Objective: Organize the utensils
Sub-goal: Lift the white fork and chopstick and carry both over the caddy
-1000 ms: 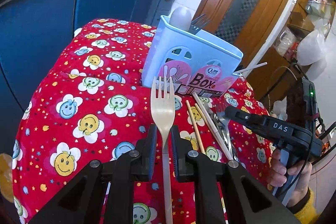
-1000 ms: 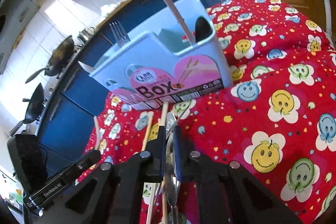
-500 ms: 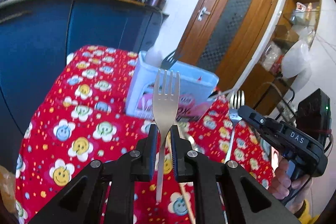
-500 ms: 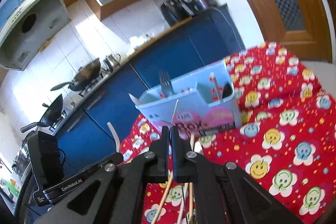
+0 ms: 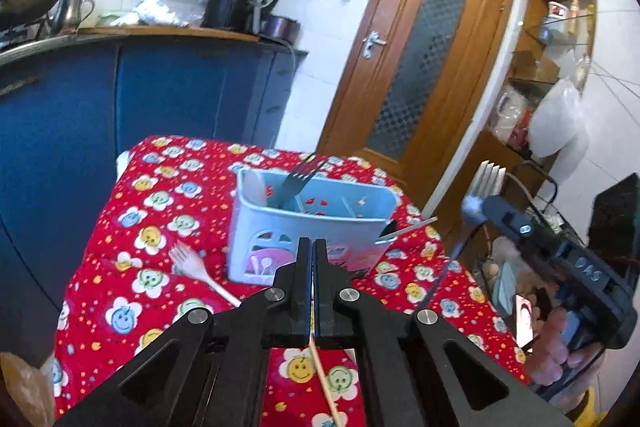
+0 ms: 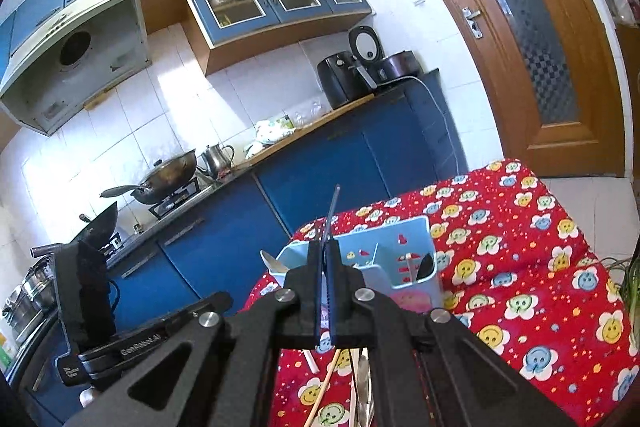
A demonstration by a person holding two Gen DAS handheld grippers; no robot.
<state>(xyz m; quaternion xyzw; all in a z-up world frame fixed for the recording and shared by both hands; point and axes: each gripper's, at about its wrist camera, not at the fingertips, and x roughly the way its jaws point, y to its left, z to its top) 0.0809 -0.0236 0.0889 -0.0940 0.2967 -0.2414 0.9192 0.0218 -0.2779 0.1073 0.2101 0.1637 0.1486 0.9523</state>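
My left gripper [image 5: 311, 247] hangs over the red tablecloth [image 5: 120, 267], jaws closing, pads all but meeting with nothing between them. The pale fork [image 5: 192, 263] lies flat on the cloth just left of the blue utensil box [image 5: 256, 227], tines toward the far side. A chopstick [image 5: 326, 383] lies on the cloth under me. My right gripper [image 6: 326, 251] is clamped on a metal fork [image 6: 332, 211], tines up, held above the cloth beside the box; a dark fork [image 5: 296, 179] stands inside it
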